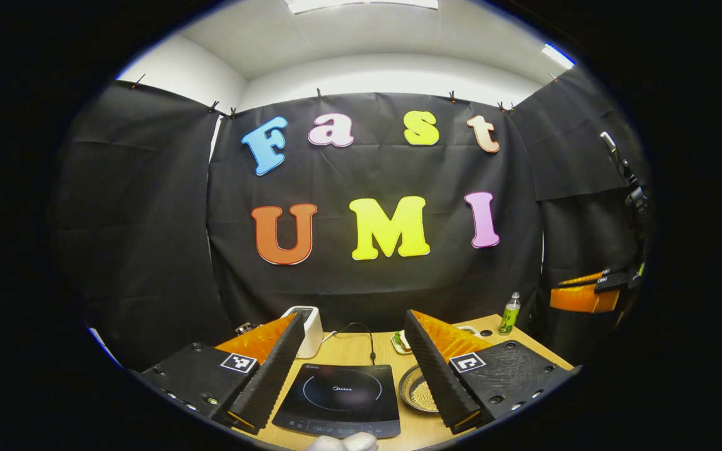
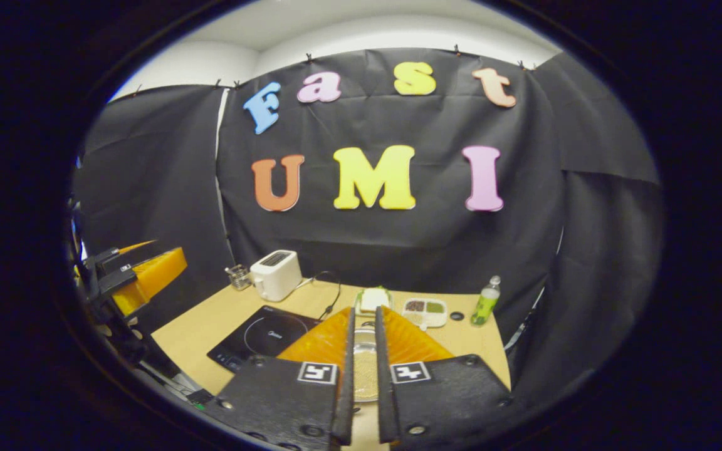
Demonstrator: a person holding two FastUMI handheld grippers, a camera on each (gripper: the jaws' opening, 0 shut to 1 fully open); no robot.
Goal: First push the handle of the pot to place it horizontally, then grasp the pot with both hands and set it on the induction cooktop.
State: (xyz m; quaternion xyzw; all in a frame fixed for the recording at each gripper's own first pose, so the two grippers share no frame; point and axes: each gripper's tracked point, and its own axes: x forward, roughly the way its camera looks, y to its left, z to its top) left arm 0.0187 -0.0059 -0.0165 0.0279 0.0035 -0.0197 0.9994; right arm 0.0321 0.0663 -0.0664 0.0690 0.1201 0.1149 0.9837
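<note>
While both grippers hang above the near edge of a wooden table [image 2: 210, 326], the left gripper [image 1: 351, 366] holds its fingers wide apart, framing a black induction cooktop [image 1: 342, 398] that lies flat on the tabletop in the left gripper view. Just to the right of the cooktop sits the pot [image 1: 416, 389], a shallow round metal pan with pale grains in its bottom, partly hidden behind one finger; its handle cannot be made out. A bit of white glove [image 1: 343, 442] shows at the bottom edge. In the right gripper view, the right gripper [image 2: 362, 351] has its fingers drawn close, with only a narrow slot between them, and the pot [image 2: 364, 369] shows through that slot, untouched by either finger. Farther back stand a white toaster [image 2: 275, 274], a small glass holder [image 2: 237, 275] beside it, a black cable [image 2: 329, 294] trailing across the wood, a white divided dish of dried foods [image 2: 423, 311], a white container with a green trim [image 2: 373, 299] and a green bottle [image 2: 486, 302] near the far right corner.
</note>
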